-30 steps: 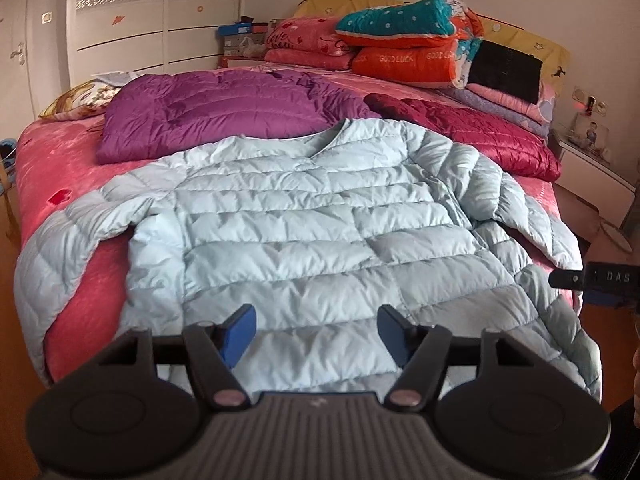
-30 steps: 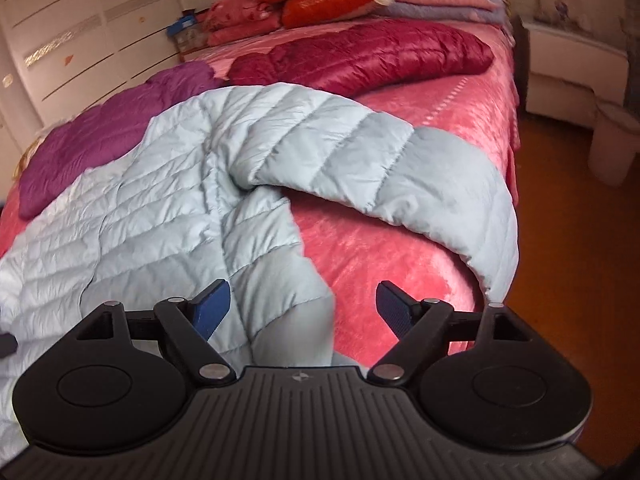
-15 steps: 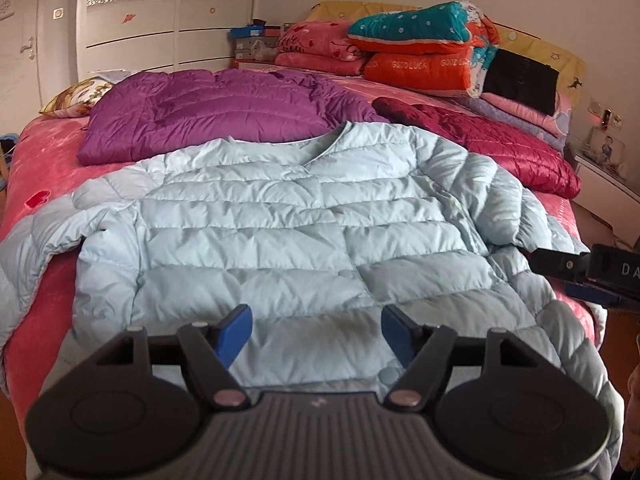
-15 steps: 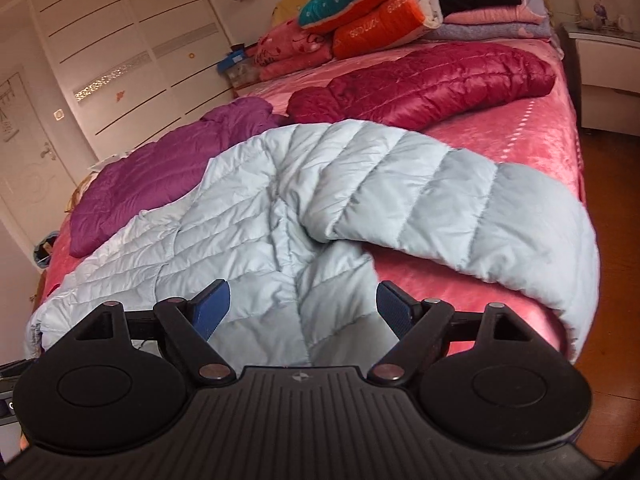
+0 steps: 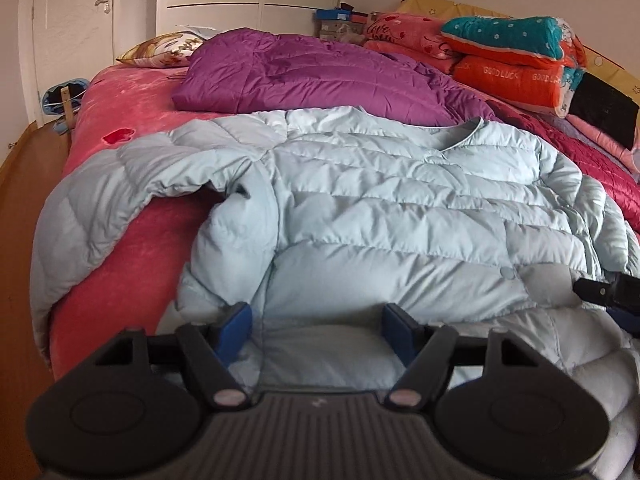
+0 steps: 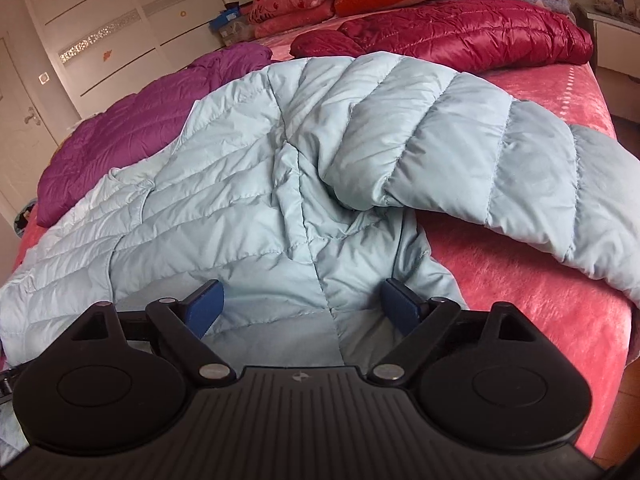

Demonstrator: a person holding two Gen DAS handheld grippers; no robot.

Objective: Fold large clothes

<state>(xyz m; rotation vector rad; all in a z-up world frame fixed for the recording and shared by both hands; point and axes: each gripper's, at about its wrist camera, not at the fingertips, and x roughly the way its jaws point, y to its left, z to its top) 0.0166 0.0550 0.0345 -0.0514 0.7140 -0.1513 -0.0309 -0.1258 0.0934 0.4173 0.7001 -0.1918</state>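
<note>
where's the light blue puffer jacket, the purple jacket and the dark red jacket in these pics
light blue puffer jacket (image 5: 400,216): left wrist view, on the quilted chest panel
purple jacket (image 5: 312,76): left wrist view, on the middle of its body
dark red jacket (image 6: 472,36): right wrist view, on the middle of its quilted body

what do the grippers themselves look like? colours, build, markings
Both match: left gripper and right gripper have a black ribbed body with a small light logo, two round black discs, black linkage arms on silver pivot pins, and blue pads on the fingers. No cables or sleeves are visible.
</note>
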